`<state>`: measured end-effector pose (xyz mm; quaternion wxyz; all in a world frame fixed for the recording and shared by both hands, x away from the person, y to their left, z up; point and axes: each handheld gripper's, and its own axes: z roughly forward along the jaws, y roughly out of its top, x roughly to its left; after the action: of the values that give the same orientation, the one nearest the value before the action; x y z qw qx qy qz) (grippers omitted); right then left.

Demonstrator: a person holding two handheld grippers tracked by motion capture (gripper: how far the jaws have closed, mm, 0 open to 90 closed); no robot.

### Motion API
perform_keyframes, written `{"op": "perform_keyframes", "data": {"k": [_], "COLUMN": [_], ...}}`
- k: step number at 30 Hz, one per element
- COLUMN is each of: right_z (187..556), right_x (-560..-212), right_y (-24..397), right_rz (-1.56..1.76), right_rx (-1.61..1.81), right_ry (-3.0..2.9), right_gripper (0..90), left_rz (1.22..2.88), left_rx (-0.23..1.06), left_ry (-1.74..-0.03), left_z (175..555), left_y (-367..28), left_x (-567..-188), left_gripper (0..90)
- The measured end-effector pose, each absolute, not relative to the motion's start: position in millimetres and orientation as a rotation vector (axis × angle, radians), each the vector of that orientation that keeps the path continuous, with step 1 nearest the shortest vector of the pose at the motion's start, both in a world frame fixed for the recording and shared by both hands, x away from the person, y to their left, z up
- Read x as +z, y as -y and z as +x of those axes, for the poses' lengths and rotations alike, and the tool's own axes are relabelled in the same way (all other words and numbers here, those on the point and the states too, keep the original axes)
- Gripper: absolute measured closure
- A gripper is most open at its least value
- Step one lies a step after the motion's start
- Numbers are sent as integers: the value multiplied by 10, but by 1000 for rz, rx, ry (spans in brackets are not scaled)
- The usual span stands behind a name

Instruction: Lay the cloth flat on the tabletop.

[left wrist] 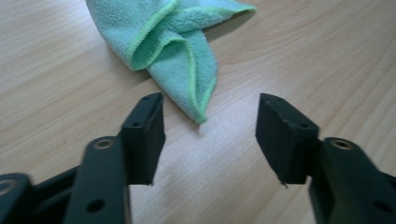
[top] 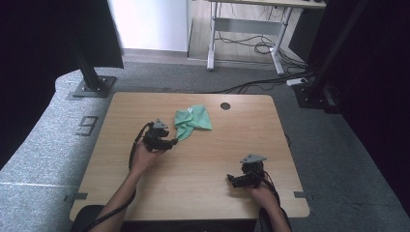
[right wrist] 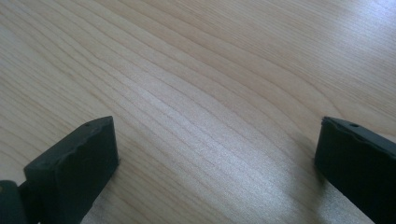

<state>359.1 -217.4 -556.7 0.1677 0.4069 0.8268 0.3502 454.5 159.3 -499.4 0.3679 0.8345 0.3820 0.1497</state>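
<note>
A crumpled green cloth (top: 192,122) lies on the far middle of the wooden table (top: 203,164). In the left gripper view the cloth (left wrist: 173,51) has a pointed corner that reaches down just ahead of the gap between the jaws. My left gripper (top: 173,142) sits at the cloth's near left corner; its jaws (left wrist: 210,126) stand apart and no pad touches the fabric. My right gripper (top: 231,180) rests near the table's front right, open (right wrist: 215,149) over bare wood with nothing between its fingers.
A round dark grommet (top: 225,106) sits in the table's far edge area. Black frame posts (top: 89,72) stand on the grey floor behind the table, and a desk frame with cables (top: 251,46) is farther back.
</note>
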Motion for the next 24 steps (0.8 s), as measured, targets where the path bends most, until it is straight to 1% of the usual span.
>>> {"op": "perform_keyframes", "data": {"k": [3,4,8,11,14,20,24], "right_z": [3591,3591,3591,3591,3591,3591,3591], "right_x": [-5568,-5567,-5568,-5568,-5568,-5568,-5567], "right_y": [2174,2174,2174,2174,2175,2175,2174], "right_rz": [1157,1157,1157,1157,1157,1157,1157], "right_rx": [996,996,996,996,996,996,997], "right_ry": [-2352,-2352,-2352,-2352,-2353,-2352,-2352], "right_gripper": [0,0,0,0,0,0,0], "left_rz": [2156,2158,2152,2151,2142,2173,2213], "left_rx": [387,384,388,401,385,371,416], "left_ry": [-976,-973,-973,-978,-989,-1003,-1010], "left_z": [4599,4625,4692,4745,4798,4885,4910], "left_y": [-1549,-1527,-1476,-1451,-1438,-1376,-1343], "left_x": [-5008,-5017,-5044,-5065,-5093,-5193,-5264], "left_gripper": [505,505,567,593,617,644,699]}}
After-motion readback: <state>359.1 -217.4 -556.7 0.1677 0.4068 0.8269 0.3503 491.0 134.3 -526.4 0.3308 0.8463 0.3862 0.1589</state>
